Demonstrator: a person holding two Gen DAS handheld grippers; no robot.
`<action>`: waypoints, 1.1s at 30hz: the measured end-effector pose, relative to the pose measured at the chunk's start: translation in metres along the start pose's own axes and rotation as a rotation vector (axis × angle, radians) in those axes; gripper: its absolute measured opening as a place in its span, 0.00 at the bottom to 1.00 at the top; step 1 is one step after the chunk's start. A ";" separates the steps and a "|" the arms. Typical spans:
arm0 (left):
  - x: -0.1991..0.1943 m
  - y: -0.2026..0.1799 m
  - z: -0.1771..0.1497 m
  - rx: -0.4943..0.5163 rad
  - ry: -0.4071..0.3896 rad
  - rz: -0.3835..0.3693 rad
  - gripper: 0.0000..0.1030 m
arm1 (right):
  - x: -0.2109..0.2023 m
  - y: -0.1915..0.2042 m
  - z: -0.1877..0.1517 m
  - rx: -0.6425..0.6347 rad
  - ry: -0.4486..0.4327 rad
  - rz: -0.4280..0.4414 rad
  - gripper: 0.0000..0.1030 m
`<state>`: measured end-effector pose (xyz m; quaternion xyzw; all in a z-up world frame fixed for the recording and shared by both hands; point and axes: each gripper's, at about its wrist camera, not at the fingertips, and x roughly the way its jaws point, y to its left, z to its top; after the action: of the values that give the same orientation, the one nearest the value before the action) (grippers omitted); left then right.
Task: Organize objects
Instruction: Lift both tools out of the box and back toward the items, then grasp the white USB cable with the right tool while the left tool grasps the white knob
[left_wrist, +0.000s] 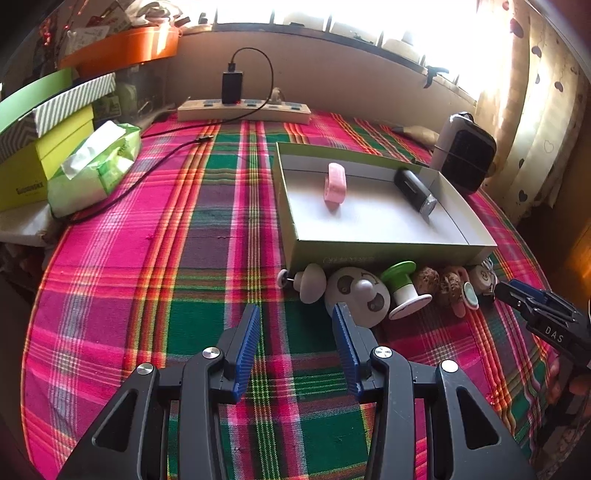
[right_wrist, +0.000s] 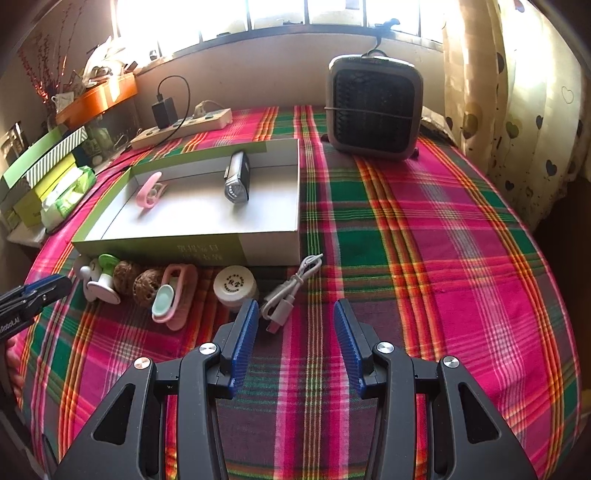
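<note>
I am logging two items in the box (right_wrist: 269, 236) (clip (right_wrist: 149, 192), torch (right_wrist: 236, 179)), the remaining row waiting outside, both jaws gaping wide and empty.

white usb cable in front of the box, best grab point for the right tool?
Take the white cable at its bundled middle, where the strands lie doubled side by side. Come from above with the right tool, fingers straddling the bundle across its length. It lies flat on the tablecloth, apart from the white jar and the box, so both sides look free. Avoid the thin connector end nearest the tool.
</note>
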<state>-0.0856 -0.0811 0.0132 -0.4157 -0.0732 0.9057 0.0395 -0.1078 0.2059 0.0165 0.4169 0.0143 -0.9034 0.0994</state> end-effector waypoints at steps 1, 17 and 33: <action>0.002 0.000 0.001 -0.002 0.003 0.000 0.38 | 0.002 0.000 0.001 -0.003 0.004 0.000 0.43; 0.014 0.005 0.012 -0.020 0.012 0.009 0.38 | 0.011 -0.002 0.009 -0.007 0.024 -0.039 0.43; 0.027 0.003 0.022 -0.008 0.030 0.038 0.42 | 0.023 0.002 0.014 -0.023 0.053 -0.067 0.43</action>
<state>-0.1198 -0.0829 0.0071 -0.4309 -0.0683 0.8995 0.0220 -0.1331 0.1984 0.0082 0.4390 0.0414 -0.8945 0.0737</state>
